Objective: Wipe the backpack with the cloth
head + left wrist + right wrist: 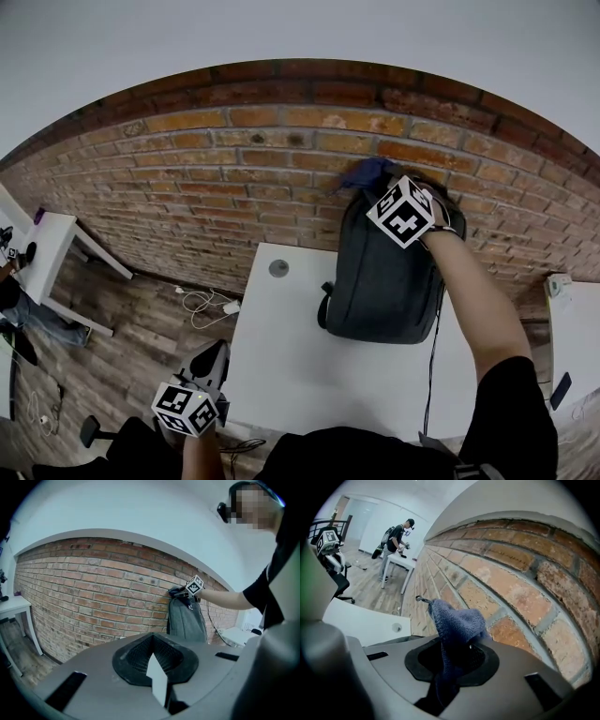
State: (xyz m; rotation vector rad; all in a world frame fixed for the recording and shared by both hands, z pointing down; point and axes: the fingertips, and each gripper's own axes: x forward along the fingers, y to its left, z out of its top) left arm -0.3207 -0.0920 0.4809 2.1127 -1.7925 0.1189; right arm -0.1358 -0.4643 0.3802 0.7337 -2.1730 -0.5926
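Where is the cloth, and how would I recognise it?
Look to the brick wall, where a dark grey backpack stands on the white table. At the backpack's top, the right tool pinches the cloth. It is the only blue, knitted-looking thing there.

Right gripper (pixel 450 663), fingers (pixel 480 658) closed on a blue cloth (pixel 457 623) that bunches upward out of them with a small loop at its tip; brick wall (pixel 520 588) close at right; white surface (pixel 361 620) with round hole (pixel 396 627) at left; person (pixel 396 538) standing far back.
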